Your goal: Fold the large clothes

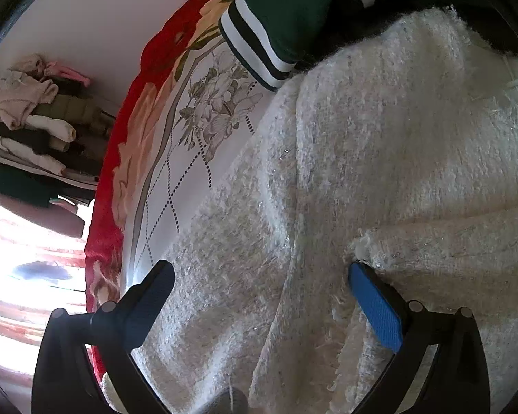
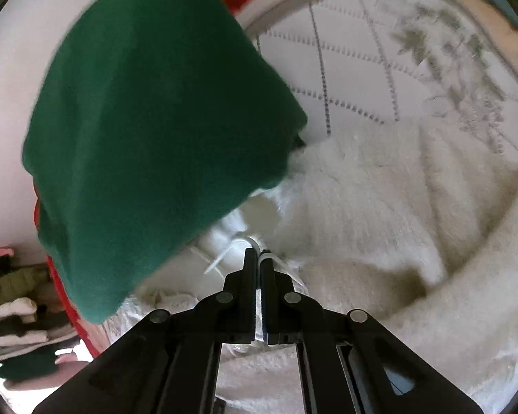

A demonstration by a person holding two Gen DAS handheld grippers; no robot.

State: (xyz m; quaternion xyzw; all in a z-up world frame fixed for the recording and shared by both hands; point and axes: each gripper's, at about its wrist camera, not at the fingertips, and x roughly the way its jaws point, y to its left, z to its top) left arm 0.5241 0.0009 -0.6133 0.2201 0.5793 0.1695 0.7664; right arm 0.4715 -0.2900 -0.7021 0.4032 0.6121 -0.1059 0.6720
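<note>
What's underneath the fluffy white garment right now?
The fluffy white garment lies on a white bedspread printed with grey flowers and dotted diamond lines, red floral border beyond. Whatever sits beneath the garment's middle is covered. A green sleeve overlaps its far edge.

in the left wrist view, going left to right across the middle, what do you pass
pile of clothes → red border of the bedcover → its white quilted part → fluffy white garment

Floral red bedspread [image 1: 127,158]; clothes pile [image 1: 41,131] beside bed, by white wall [image 1: 96,31].
</note>
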